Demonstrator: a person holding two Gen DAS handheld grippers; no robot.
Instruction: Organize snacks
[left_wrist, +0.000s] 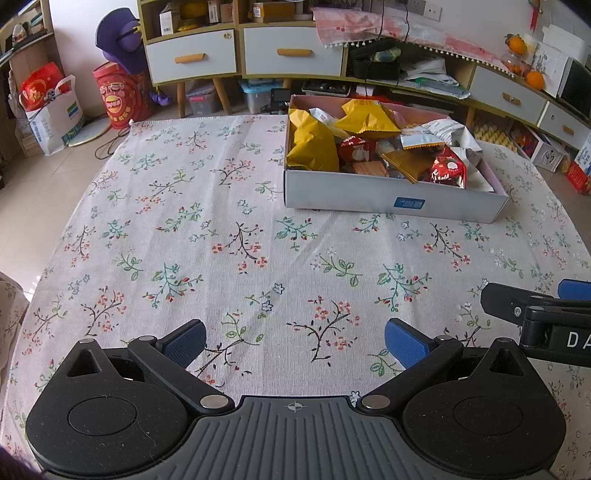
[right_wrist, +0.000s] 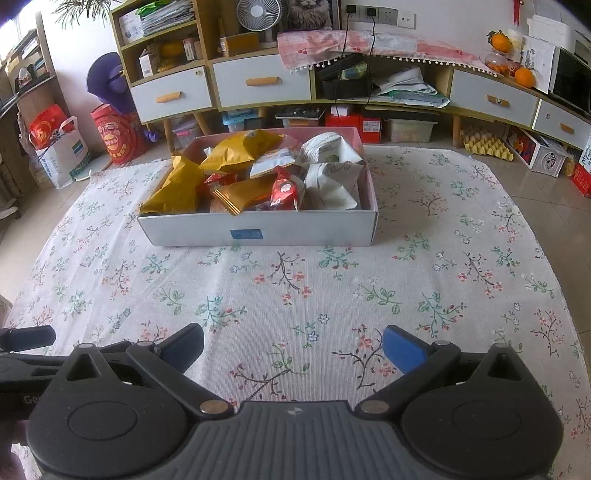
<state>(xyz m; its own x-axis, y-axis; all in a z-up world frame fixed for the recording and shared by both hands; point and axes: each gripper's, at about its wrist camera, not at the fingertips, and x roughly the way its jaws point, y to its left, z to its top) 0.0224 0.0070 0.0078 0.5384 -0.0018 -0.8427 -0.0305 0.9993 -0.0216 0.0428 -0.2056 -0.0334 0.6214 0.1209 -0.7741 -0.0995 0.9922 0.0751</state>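
The snack box (right_wrist: 258, 229) sits upper centre of the right wrist view, long axis across the frame. Right gripper (right_wrist: 293, 345) faces it squarely, probably nearer; left gripper (left_wrist: 295, 341) sees it upper right. Both jaws wide, empty.

Even daylight, brightest at the upper left of both views. Soft shadow lies under the box (right_wrist: 258, 229) on the tablecloth (right_wrist: 295, 288). Glare marks the floor tiles (right_wrist: 532, 184). Fisheye bends the cabinets (right_wrist: 258, 79); corners darken. Focus sharp.
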